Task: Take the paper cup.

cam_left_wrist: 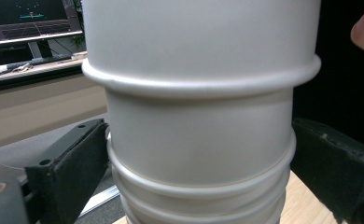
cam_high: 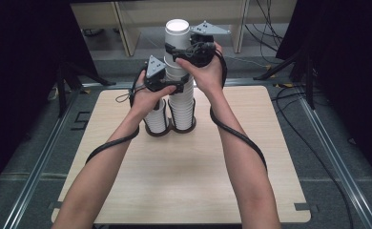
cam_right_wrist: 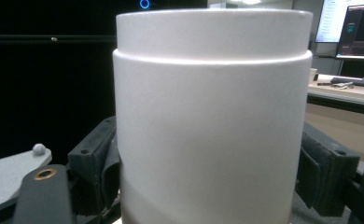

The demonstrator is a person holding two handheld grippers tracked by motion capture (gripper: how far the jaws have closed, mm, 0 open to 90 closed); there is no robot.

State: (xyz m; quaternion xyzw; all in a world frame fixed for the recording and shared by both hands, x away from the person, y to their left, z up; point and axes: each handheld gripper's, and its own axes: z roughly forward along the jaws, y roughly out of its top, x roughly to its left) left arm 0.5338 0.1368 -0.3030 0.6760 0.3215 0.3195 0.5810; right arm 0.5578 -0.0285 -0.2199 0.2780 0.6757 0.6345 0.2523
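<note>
Currently: left gripper [cam_high: 177, 87] jaws clamp tall cup stack [cam_high: 180, 102] midway | right gripper [cam_high: 174, 51] jaws clasp top cup [cam_high: 177, 33] | risk: stack tips toward tabletop's [cam_high: 232, 157] far edge, several cups lift together.

Light wooden table [cam_high: 184, 162], grey floor [cam_high: 31, 157] (cables trailing); dark surroundings, desk with monitors [cam_left_wrist: 31, 18]

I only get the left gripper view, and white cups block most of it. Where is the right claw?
Observer: The right claw grips the top cup of the tall stack, above the left claw.
Operator: Are there other cups around?
Observer: Yes, a shorter stack stands beside the tall one, under the left hand.
Operator: What are they standing on?
Observer: Both stand on a light wooden table, near its far edge.
</note>
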